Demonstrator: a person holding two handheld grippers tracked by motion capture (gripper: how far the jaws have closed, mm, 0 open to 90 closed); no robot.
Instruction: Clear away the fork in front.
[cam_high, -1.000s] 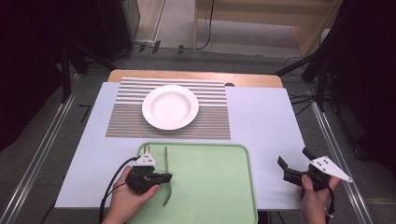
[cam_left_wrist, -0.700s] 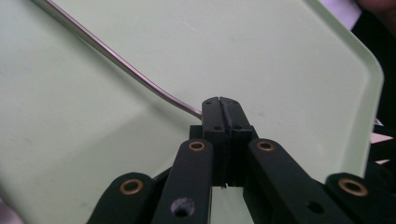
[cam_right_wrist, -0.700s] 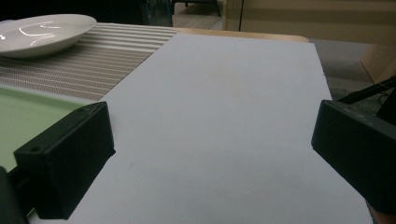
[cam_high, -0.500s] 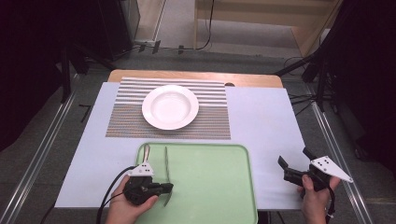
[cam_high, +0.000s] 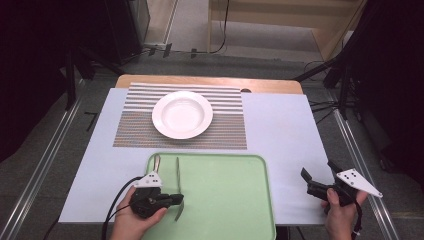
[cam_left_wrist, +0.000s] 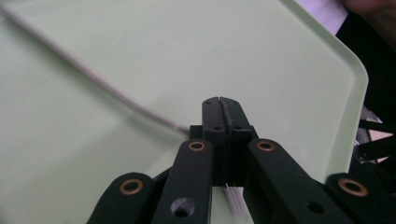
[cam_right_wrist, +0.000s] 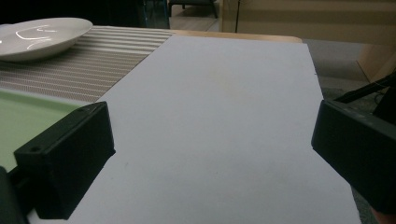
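At the near left of the green tray (cam_high: 225, 200), your left gripper (cam_high: 176, 199) is clamped on a thin piece of cutlery (cam_high: 178, 172), probably to lift it. Your right gripper (cam_high: 317, 178) waits apart over the bench (cam_high: 280, 130). Farther off, the white plate (cam_high: 182, 114) sits on the striped mat (cam_high: 135, 132).

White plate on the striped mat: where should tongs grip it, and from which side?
Probably the rim on its near right side, approached low from the right by the open right tongs; the left tongs are shut on a thin utensil. The white plate lies flat and shallow on the striped mat, so only its raised lip gives the jaws something to pinch.
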